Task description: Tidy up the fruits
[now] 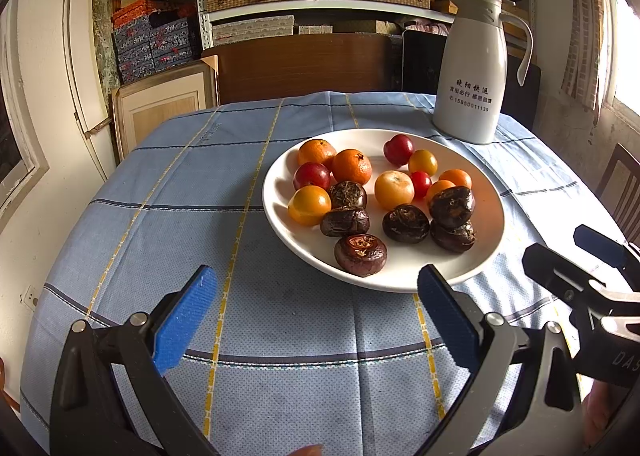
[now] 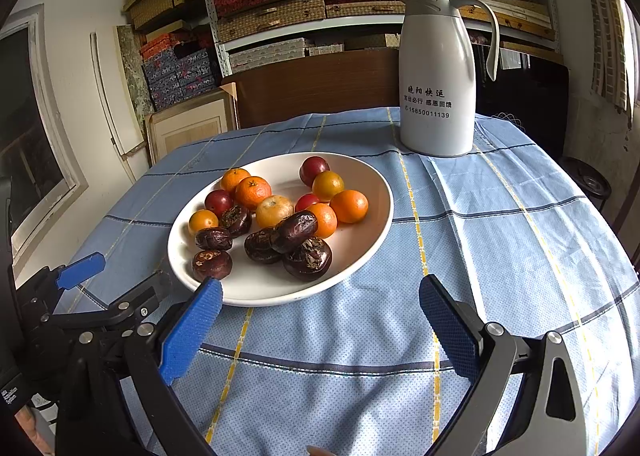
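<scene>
A white plate [image 1: 486, 232] [image 2: 360, 252] on the blue checked tablecloth holds several small oranges [image 1: 351, 166] [image 2: 349, 206], red and yellow cherry tomatoes [image 1: 398, 149] [image 2: 314, 170] and dark brown water chestnuts [image 1: 361, 254] [image 2: 308, 259]. My left gripper [image 1: 316, 296] is open and empty, just in front of the plate's near rim. My right gripper [image 2: 320, 308] is open and empty, near the plate's front right rim. The right gripper also shows at the right edge of the left wrist view [image 1: 568, 256]. The left gripper shows at the lower left of the right wrist view [image 2: 120, 280].
A white thermos jug [image 1: 474, 67] [image 2: 438, 71] stands behind the plate at the back right of the table. A wooden chair back [image 1: 300, 63] stands behind the table. Shelves of boxes line the far wall. Another chair [image 1: 622, 183] is at the right.
</scene>
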The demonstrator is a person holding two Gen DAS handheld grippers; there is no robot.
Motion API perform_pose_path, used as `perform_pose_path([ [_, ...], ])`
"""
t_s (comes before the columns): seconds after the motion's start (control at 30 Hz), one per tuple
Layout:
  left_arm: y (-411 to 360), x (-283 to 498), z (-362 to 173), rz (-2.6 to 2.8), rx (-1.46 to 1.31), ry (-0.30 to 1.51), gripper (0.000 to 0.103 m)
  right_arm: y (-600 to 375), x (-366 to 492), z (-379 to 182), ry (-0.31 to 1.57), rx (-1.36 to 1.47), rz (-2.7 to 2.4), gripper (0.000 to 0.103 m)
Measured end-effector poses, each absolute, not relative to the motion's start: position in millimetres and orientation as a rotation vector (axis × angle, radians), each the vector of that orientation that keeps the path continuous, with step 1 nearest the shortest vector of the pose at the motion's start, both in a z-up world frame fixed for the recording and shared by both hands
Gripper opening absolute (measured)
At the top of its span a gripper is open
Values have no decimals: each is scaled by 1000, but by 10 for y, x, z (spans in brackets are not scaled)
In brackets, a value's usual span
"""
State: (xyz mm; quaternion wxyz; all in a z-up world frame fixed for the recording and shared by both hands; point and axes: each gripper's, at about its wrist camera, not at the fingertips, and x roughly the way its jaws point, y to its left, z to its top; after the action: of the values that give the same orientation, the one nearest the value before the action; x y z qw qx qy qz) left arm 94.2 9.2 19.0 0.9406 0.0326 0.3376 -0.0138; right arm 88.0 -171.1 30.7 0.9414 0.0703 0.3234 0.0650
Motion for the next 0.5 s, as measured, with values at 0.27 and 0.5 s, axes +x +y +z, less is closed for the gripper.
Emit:
perform_pose_path([
  [0.27, 74, 938, 180, -30, 73, 690, 98, -1706, 886, 306, 661, 139, 133, 99],
  [0.5, 79, 935, 178, -31, 73, 691, 99, -1703, 880, 307, 661, 138, 134, 99],
])
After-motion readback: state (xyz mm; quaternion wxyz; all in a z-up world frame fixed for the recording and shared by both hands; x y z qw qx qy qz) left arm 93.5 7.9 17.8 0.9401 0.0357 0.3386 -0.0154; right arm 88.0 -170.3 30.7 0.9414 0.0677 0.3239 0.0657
